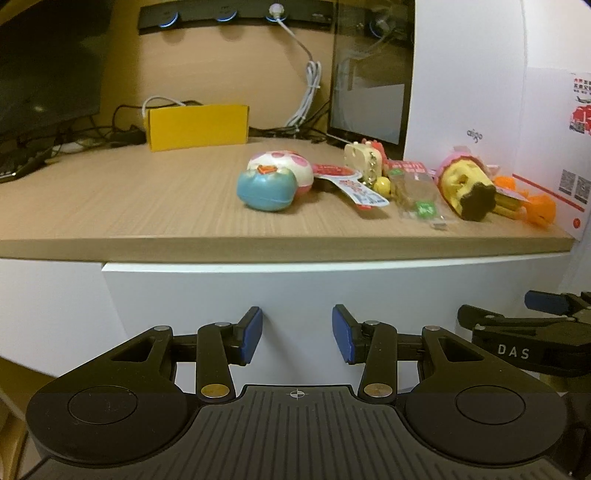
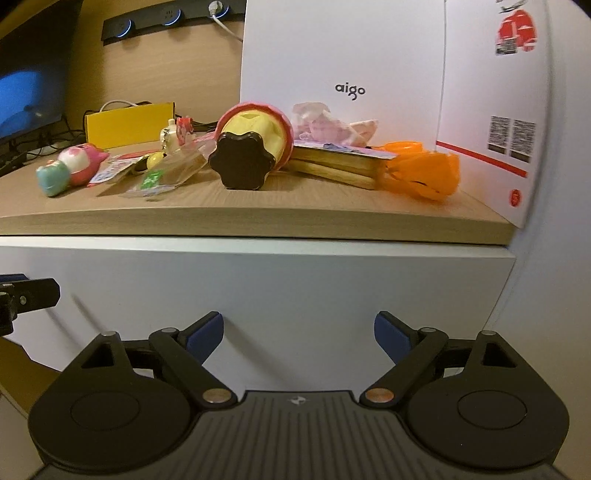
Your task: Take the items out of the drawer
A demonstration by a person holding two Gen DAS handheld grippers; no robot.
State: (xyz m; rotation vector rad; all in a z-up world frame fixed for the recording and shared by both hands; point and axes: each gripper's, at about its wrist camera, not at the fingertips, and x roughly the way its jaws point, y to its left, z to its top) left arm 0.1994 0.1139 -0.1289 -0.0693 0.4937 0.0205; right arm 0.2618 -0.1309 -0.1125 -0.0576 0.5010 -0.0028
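Note:
The white drawer front (image 1: 295,288) is shut under the wooden desk top (image 1: 147,206). My left gripper (image 1: 297,334) stands open just before it, nothing between its blue pads. My right gripper (image 2: 299,338) is open wider, facing the same front (image 2: 258,280) further right, and is also empty. On the desk lie a blue round toy (image 1: 267,190), a pink-and-white toy (image 1: 284,166), a keychain (image 1: 364,158), a clear packet (image 1: 417,199), a yellow toy with a brown flower cap (image 2: 247,155), a flat book-like pack (image 2: 332,162) and an orange toy (image 2: 424,173).
A white carton marked aigo (image 2: 351,55) stands at the desk's right end. A yellow box (image 1: 197,127), cables and a dark monitor (image 1: 48,74) sit at the back left, with a black socket strip (image 1: 236,16) on the wall. The right gripper's fingers (image 1: 517,332) show beside the left.

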